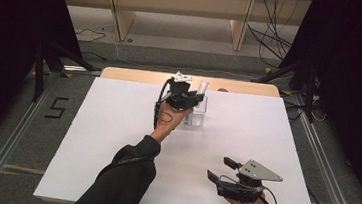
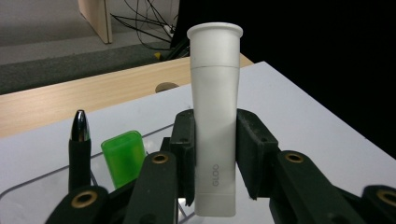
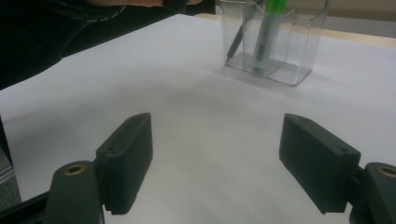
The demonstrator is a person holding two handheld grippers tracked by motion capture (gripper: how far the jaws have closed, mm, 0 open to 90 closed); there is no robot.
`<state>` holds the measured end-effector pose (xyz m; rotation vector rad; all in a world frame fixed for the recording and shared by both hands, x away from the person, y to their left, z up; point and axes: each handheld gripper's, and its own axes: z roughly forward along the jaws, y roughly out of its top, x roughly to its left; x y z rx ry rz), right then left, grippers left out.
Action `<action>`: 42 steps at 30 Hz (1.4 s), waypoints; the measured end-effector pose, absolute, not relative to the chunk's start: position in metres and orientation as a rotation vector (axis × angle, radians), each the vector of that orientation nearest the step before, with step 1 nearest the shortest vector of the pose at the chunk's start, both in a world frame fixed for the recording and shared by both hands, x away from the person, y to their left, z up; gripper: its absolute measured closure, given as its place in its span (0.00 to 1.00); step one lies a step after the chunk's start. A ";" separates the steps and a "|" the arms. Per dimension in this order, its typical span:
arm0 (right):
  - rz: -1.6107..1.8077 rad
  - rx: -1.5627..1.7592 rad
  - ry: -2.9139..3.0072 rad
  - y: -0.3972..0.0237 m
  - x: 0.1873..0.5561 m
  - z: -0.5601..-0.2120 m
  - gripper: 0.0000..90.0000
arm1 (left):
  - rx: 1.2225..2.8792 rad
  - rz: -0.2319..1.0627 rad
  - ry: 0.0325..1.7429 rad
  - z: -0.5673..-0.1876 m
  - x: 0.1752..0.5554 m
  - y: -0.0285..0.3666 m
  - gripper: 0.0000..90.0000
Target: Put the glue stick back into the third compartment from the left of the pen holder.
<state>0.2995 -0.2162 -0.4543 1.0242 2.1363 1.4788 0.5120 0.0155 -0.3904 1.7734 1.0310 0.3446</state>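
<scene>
Left tongs (image 2: 215, 154) clenched on a white glue stick (image 2: 215, 116), pads pressing its lower half from both sides. Glue stick upright, flared cap at the top, the word GLOO printed near its bottom end. Held above the open top of a clear plastic holder (image 2: 28, 193), the stick's lower end just over the holder's near rim. Inside the holder, to the left in the left gripper view: a black pen (image 2: 79, 149) with a shiny tip pointing up, and beside it a green marker (image 2: 123, 156), cap up.

From the high view: left tongs (image 1: 197, 97) far across the white worktop (image 1: 115, 141), close to its wooden back edge, with the glue stick (image 1: 202, 87) poking up pale beside the holder (image 1: 199, 115). Left forearm in a dark sleeve (image 1: 121, 176) stretched diagonally from the bottom edge toward the holder.

Right tongs (image 1: 220, 170) released, jaws spread wide with nothing between them, hovering low near the front right part of the worktop, well apart from the holder. Grey three-cornered plate on top, cable trailing back past the hand.

In the right gripper view: right tongs (image 3: 215, 168) parted over bare white surface, the holder (image 3: 299, 51) farther off at upper right, pen (image 3: 240, 32) leaning and green marker (image 3: 268, 28) standing in it.
</scene>
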 end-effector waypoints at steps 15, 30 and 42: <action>1.478 1.010 2.156 -0.215 0.297 -0.455 0.30 | 1.782 0.369 1.061 -0.399 0.523 0.006 0.78; 1.486 1.004 2.162 -0.214 0.296 -0.455 0.28 | 1.802 0.381 1.059 -0.403 0.526 0.000 0.78; 1.489 1.001 2.165 -0.213 0.295 -0.455 0.28 | 1.816 0.388 1.069 -0.407 0.528 -0.003 0.77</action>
